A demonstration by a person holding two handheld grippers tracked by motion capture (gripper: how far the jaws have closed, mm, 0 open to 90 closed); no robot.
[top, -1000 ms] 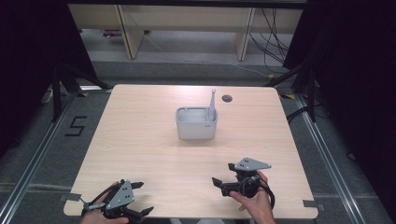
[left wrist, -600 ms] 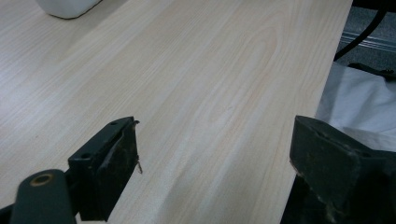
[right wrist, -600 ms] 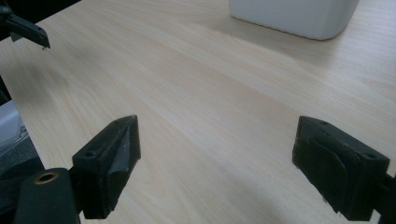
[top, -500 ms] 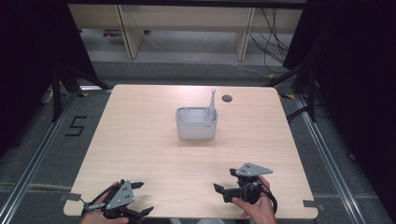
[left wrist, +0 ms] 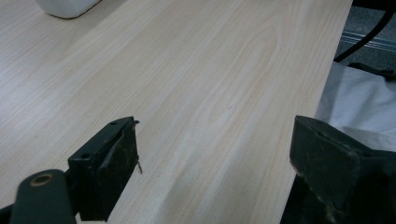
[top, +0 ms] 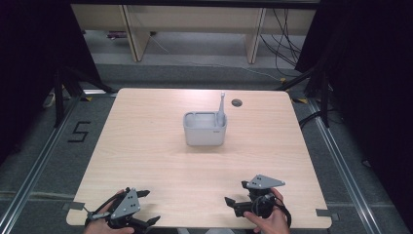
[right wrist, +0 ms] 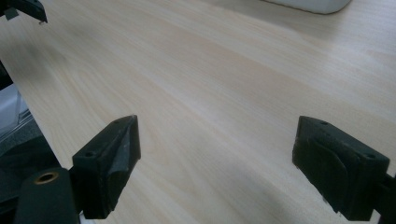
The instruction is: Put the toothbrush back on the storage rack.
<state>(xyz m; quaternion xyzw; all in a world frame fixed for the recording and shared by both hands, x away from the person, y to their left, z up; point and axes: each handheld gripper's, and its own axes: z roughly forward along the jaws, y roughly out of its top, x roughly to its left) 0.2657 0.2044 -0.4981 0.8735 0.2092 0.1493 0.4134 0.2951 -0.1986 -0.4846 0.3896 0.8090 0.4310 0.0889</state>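
A grey rectangular tub [top: 205, 130] stands at the middle of the wooden table [top: 146, 146], and a grey utensil handle [top: 221, 105] sticks up from its right side. My left gripper [top: 148, 207] rests at the near left edge, its jaws wide apart with nothing between them. My right gripper [top: 235, 193] sits at the near right, pointing left, also open and empty. In the left gripper view, my left gripper [left wrist: 215, 154] frames bare wood, with the tub's corner [left wrist: 65, 7] far off. In the right gripper view, my right gripper [right wrist: 215, 158] frames bare wood below the tub's base [right wrist: 313, 4].
A round cable hole [top: 236, 103] lies in the table behind the tub. Grey tape tabs [top: 324, 213] mark the near corners. White cloth [left wrist: 355, 102] shows past the table's edge in the left gripper view. The other gripper's tip [right wrist: 23, 9] appears at the right gripper view's top left.
My right gripper has drawn back a little toward the near edge of the table. The left gripper and the tub have stayed put.
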